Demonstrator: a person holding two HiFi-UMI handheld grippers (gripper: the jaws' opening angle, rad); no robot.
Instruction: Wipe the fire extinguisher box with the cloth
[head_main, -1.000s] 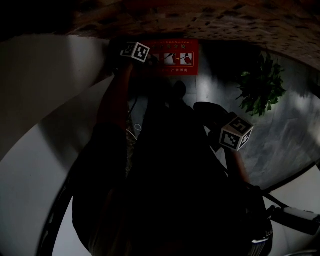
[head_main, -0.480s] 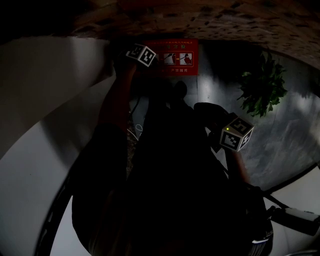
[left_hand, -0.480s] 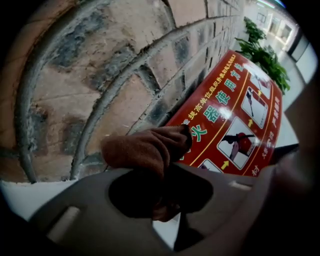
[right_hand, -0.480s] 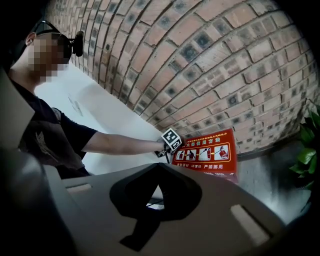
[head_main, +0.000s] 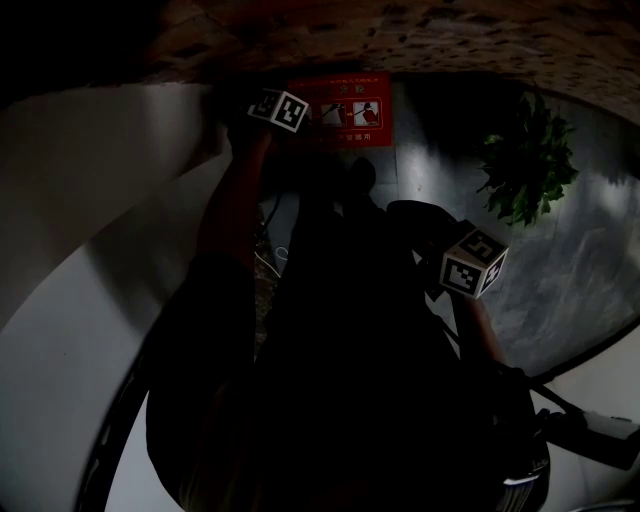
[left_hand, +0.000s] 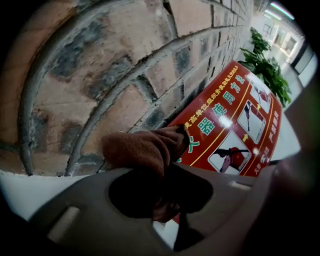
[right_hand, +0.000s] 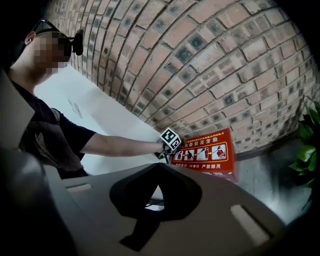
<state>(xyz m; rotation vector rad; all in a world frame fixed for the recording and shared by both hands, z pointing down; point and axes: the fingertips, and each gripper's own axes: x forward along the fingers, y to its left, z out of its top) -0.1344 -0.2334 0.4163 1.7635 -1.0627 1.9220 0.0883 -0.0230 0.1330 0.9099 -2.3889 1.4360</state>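
The red fire extinguisher box (head_main: 352, 110) stands against the brick wall, its top showing white instruction pictures (left_hand: 235, 125). My left gripper (left_hand: 161, 172) is shut on a brown cloth (left_hand: 142, 147), which is bunched against the box's left end where it meets the wall. In the head view its marker cube (head_main: 279, 108) sits over the box's left edge. My right gripper (right_hand: 156, 176) is held back near the person's body, jaws together with nothing between them, and looks toward the box (right_hand: 205, 151). Its cube (head_main: 473, 265) shows at mid right.
A brick wall (right_hand: 200, 65) rises behind the box. A green potted plant (head_main: 525, 165) stands to the box's right on the grey floor. A white curved wall (head_main: 90, 200) lies to the left. The person's dark body fills the middle of the head view.
The left gripper with the cloth has shifted slightly to the right along the box's left end. The right gripper has stayed where it was.
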